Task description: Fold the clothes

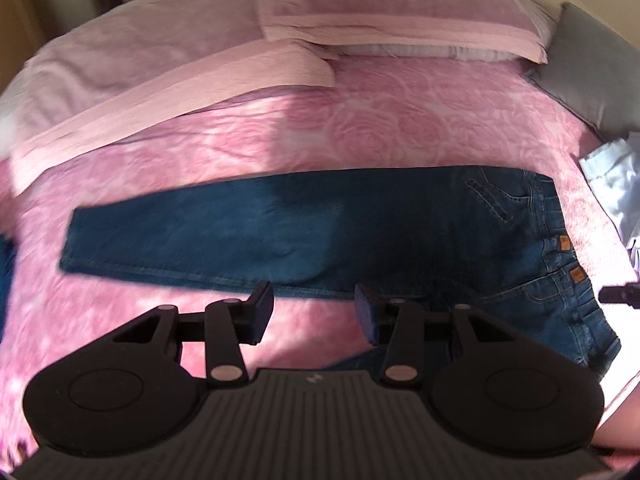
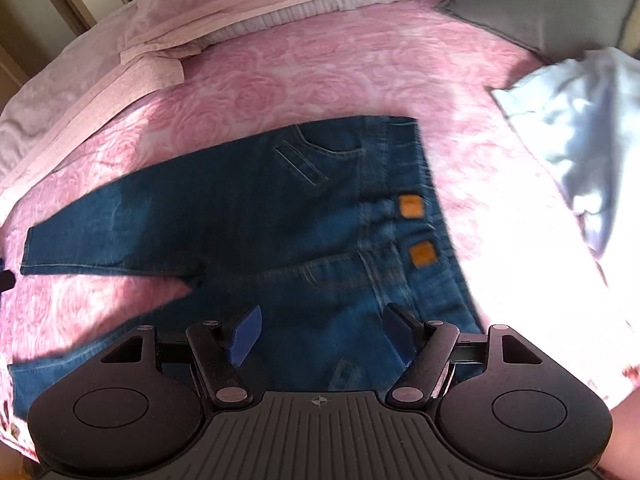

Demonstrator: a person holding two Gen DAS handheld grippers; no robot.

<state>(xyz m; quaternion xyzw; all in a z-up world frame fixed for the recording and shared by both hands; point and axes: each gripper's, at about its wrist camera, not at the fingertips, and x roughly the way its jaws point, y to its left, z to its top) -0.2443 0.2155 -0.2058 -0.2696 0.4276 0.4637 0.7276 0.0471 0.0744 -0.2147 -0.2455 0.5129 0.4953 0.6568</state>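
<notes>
Dark blue jeans point(image 1: 280, 232) lie flat on the pink rose-patterned bedspread point(image 1: 360, 120), one leg stretched left and the waistband with two orange patches point(image 1: 564, 243) at the right. My left gripper point(image 1: 314, 308) hovers open at the near hem edge of that leg, only bedspread showing between its fingers. In the right wrist view the jeans point(image 2: 260, 220) fill the middle, and my right gripper point(image 2: 322, 320) hangs open above the seat area near the waistband point(image 2: 410, 206), holding nothing. Both views are motion-blurred.
Pink pillows point(image 1: 400, 12) and a folded pink blanket point(image 1: 180, 92) lie at the head of the bed. A grey cushion point(image 2: 552, 4) sits at the far right. A crumpled light-blue garment point(image 2: 580, 128) lies right of the jeans. A door and wall show at the upper left.
</notes>
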